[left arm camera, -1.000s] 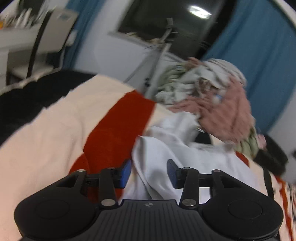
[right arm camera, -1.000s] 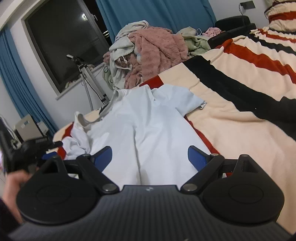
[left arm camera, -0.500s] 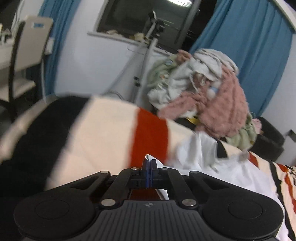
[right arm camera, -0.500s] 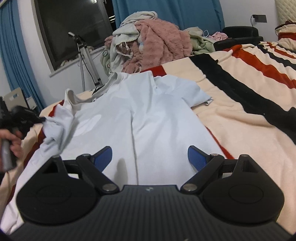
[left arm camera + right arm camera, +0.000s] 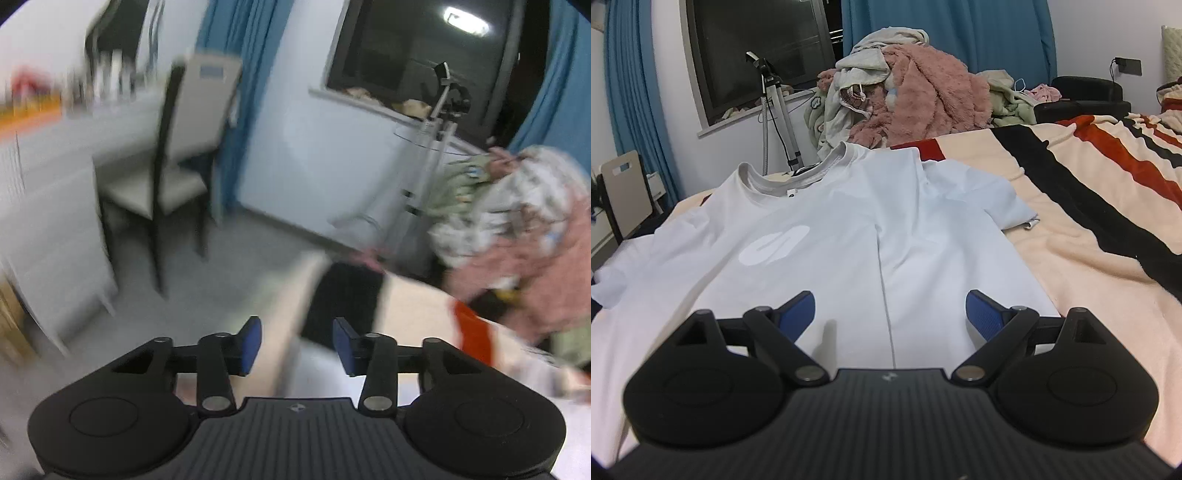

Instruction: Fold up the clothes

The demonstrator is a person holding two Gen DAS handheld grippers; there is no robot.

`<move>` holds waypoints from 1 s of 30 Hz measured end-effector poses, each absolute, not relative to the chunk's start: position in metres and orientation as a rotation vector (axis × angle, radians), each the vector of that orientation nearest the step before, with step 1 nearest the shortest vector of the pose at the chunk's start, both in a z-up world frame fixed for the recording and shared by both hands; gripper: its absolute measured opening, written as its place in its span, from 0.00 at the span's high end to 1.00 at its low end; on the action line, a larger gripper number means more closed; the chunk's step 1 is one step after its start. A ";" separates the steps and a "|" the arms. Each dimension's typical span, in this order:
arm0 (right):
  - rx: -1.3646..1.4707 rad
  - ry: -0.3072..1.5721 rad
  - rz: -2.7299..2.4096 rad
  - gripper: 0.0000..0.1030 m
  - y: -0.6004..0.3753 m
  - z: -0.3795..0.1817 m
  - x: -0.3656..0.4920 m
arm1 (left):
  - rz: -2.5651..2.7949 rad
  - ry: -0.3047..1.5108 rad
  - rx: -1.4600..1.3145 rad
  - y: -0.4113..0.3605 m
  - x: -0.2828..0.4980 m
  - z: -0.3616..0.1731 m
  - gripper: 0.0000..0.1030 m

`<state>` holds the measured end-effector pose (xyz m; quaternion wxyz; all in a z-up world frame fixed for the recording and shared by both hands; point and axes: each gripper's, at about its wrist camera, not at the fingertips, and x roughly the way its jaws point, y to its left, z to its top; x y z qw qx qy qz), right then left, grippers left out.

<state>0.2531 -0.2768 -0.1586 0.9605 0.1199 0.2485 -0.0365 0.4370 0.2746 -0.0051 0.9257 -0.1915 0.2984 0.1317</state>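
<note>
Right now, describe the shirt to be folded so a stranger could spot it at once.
Find the bed with the striped blanket. The white T-shirt lies spread flat on its near end, collar toward the window. Unlike the heaped clothes pile behind it, it is smooth, laid out alone, with a pale oval logo on the chest.

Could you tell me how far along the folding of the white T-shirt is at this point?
Done: the white T-shirt lies spread flat, front up, on the striped blanket. In hand: nothing; the right claw hovers open over the hem, and the left claw is open, pointing off the bed in a blurred view. Left: every fold, since none shows yet, plus the heap of clothes behind.
</note>
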 end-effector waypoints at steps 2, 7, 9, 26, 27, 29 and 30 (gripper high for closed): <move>0.251 0.499 -0.070 0.13 -0.278 -0.157 0.251 | 0.200 0.617 -0.514 0.278 0.395 -0.019 0.45; 0.264 0.486 -0.055 0.13 -0.280 -0.152 0.244 | 0.148 0.571 -0.689 0.266 0.285 -0.058 0.36; 0.274 0.481 -0.049 0.13 -0.282 -0.149 0.241 | 0.149 0.583 -0.739 0.258 0.259 -0.076 0.35; 0.303 0.451 -0.040 0.13 -0.296 -0.141 0.236 | 0.444 0.614 -0.304 0.210 0.337 -0.076 0.96; 0.296 0.449 -0.039 0.13 -0.295 -0.141 0.236 | 0.437 0.609 -0.289 0.205 0.334 -0.075 0.93; 0.286 0.448 -0.035 0.13 -0.294 -0.142 0.236 | 0.411 0.608 -0.293 0.198 0.322 -0.074 0.75; 0.288 0.449 -0.032 0.13 -0.294 -0.142 0.236 | 0.398 0.613 -0.283 0.193 0.314 -0.071 0.69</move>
